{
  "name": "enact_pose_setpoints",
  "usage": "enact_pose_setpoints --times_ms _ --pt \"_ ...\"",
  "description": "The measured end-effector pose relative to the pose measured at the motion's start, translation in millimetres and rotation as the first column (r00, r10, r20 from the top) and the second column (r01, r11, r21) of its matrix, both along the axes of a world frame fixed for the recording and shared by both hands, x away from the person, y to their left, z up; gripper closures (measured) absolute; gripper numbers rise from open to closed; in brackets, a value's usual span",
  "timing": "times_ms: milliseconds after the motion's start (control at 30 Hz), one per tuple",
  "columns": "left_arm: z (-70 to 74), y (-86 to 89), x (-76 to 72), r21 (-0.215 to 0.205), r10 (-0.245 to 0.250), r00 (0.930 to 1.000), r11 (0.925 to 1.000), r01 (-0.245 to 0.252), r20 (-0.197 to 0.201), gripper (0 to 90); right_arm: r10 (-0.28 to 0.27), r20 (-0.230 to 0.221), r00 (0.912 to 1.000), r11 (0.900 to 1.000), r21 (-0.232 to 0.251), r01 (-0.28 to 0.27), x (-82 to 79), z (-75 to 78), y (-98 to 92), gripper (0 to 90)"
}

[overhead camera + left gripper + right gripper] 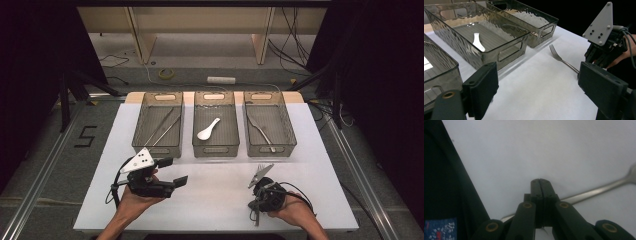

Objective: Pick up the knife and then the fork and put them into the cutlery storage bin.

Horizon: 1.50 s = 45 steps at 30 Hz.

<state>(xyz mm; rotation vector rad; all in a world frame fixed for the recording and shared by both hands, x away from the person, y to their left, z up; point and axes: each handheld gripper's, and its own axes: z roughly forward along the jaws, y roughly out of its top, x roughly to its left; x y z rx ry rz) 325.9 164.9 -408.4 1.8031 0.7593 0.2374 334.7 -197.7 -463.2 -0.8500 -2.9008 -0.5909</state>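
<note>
The right gripper (541, 182) is closed, seemingly pinching the fork (562, 60) by its handle on the white worktop (215, 195). The left gripper (170, 171) waits open. The fork must still go into the right tray (287, 135), beside another fork.

A slim steel fork (562, 61) lies flat on the white worktop (536, 95), tines toward the trays (499, 50), handle under the right claw (540, 183).
</note>
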Motion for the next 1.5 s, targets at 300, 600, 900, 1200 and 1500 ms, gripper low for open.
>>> enact_pose_setpoints --times_ms 300,600,900,1200,1500 --pt "-0.1 -0.1 0.2 0.002 -0.001 1.0000 1.0000 0.001 -0.001 16.1 -0.074 0.009 0.9973 0.994 -0.084 0.074 4.4 5.1 -38.2 90.0" --pt "-0.3 -0.6 0.4 0.002 -0.002 1.0000 1.0000 0.002 -0.003 16.1 -0.082 0.021 0.9964 0.993 -0.082 0.084 4.7 12.0 -39.5 84.5" --pt "-0.2 -0.5 0.5 0.001 -0.002 1.0000 1.0000 0.002 -0.003 16.1 -0.170 0.129 0.9769 0.970 -0.155 0.190 9.5 22.9 -32.4 51.4" --pt "-0.2 -0.5 0.6 0.001 -0.004 1.0000 1.0000 0.004 -0.003 16.1 -0.182 0.106 0.9775 0.959 -0.198 0.200 17.6 17.2 -29.6 49.5" --pt "-0.4 -0.4 0.7 -0.001 -0.004 1.0000 1.0000 0.004 -0.005 16.1 -0.167 0.076 0.9831 0.960 -0.215 0.179 20.9 11.7 -29.8 66.2"
